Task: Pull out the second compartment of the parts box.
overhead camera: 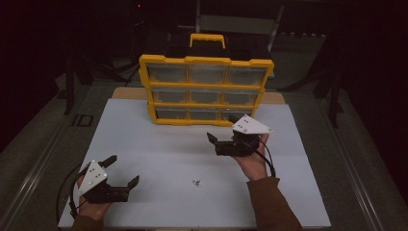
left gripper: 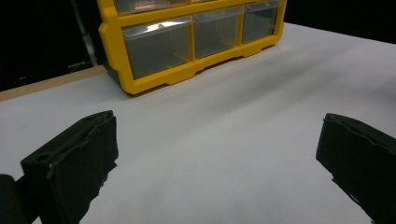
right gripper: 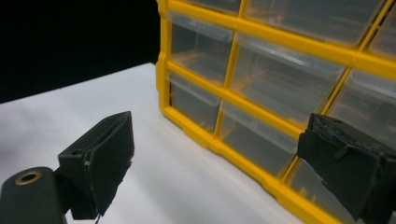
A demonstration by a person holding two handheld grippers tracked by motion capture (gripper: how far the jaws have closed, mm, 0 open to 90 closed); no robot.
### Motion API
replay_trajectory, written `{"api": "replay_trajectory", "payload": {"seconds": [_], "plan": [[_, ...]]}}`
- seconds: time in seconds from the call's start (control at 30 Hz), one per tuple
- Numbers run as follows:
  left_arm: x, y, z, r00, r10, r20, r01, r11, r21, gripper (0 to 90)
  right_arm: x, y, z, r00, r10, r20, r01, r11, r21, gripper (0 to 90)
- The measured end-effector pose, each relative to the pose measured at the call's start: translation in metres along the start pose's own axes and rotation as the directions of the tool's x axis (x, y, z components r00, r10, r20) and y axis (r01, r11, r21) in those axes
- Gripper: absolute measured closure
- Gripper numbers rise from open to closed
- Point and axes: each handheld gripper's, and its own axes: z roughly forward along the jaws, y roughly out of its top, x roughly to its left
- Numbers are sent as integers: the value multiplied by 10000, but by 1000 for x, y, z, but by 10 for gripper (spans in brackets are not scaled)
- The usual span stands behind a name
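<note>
Standing upright: yellow drawer organizer (overhead camera: 206, 90), clear drawers (right gripper: 275, 79) closed.

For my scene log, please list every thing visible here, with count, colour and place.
drawer cabinet: one, yellow frame with nine clear drawers and a yellow handle, upright at the far middle of the sheet.
small item: one, pale, too small to identify, near edge between the hands.
sheet: one, white, covering the table.
left gripper: one, black with a grey plate, near left, fingers open.
right gripper: one, black with a grey plate, close before the cabinet's bottom right, fingers open.
</note>
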Motion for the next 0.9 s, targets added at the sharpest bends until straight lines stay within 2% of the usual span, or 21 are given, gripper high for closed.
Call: {"api": "replay_trajectory", "payload": {"seconds": [0.47,0.9], "plan": [[1,0,-1,10000,-33,10,33,10000,-64,0,-9,30,21,9999,-53,149,57,9996,-289,89],[1,0,-1,9999,-81,61,81,9999,-68,0,-20,41,45,10000,-8,7,8,9994,-337,88]]}}
